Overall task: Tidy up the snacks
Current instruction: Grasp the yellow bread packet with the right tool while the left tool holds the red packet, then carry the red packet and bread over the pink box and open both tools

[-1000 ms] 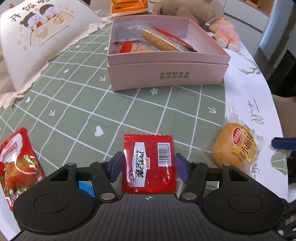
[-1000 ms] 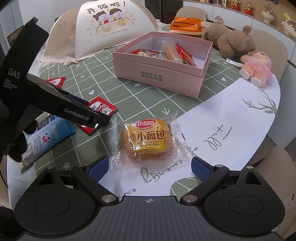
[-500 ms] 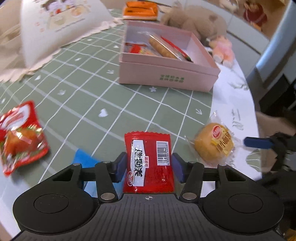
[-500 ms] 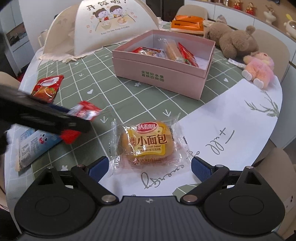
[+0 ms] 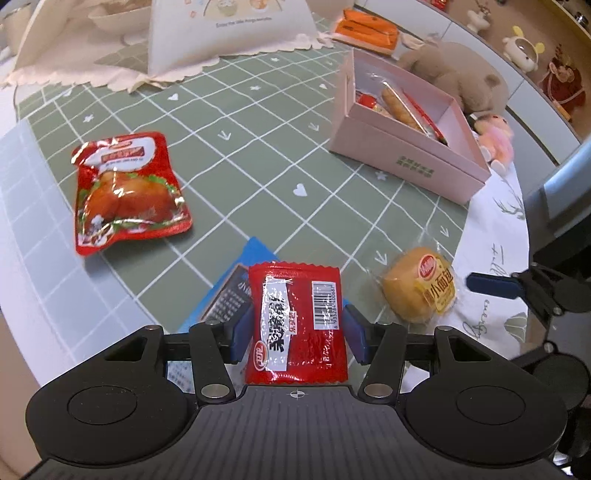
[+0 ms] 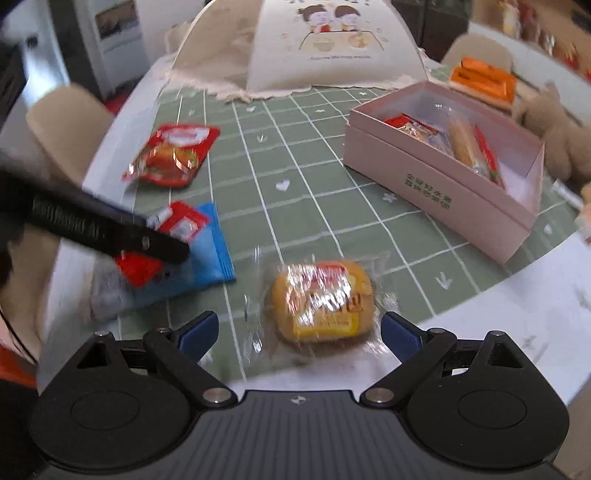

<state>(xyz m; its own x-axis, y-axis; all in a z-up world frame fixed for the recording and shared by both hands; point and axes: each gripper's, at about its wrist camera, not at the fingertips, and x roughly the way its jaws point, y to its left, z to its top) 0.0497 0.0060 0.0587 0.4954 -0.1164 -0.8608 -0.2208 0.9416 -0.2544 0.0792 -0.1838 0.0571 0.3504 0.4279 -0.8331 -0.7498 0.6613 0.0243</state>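
Note:
My left gripper [image 5: 297, 328] is shut on a small red snack packet [image 5: 295, 321] and holds it above the table; the packet also shows in the right wrist view [image 6: 173, 229]. My right gripper [image 6: 299, 332] is open, its fingers on either side of a wrapped yellow bun [image 6: 321, 299], which also shows in the left wrist view [image 5: 419, 290]. An open pink box [image 5: 406, 158] holding several snacks stands at the back right. A red chicken-snack pouch [image 5: 125, 192] lies to the left. A blue packet [image 6: 207, 266] lies under the left gripper.
A white mesh food cover [image 6: 295, 48] stands at the back. An orange pack [image 5: 369, 29], a brown teddy bear [image 5: 454, 74] and a pink plush toy [image 5: 495, 136] lie behind the box. The table's rounded edge runs at the right [image 5: 517, 229].
My left gripper has lifted and swung left with the red packet in it. My right gripper has moved in closer around the bun and stays open.

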